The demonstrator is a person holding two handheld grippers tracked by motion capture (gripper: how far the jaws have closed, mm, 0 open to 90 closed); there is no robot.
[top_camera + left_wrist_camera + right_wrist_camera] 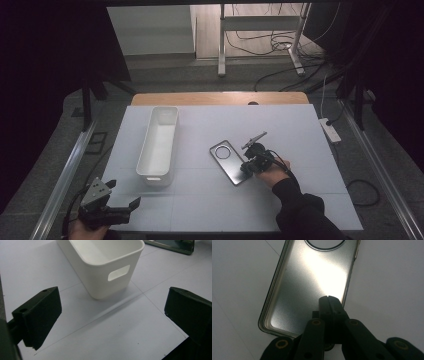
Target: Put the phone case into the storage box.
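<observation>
A long white bin [159, 145] stands lengthwise on the left half of a white table [300, 130], its far end reaching toward the table's wooden edge. Nothing can be made out inside it in the high view, and the left gripper view [107, 270] shows only its bare near end, with smooth white walls and an oval handle slot cut through the end wall.

Just right of the bin, near the middle of the table, a phone case [229, 162] lies flat and slanted, its camera end toward the far side. It is a dull grey metallic shell with a dark rim and a large round ring at the camera end; in the right gripper view [312, 282] its face catches a broad glare.

The right gripper [248, 168] rests at the case's near right corner, its jaws pressed together with the tips over the case's lower edge [328, 298]; whether they pinch the rim cannot be told. The left gripper [122, 194] hovers at the table's near left corner, jaws spread wide and grasping nothing, aimed toward the bin's near end.
</observation>
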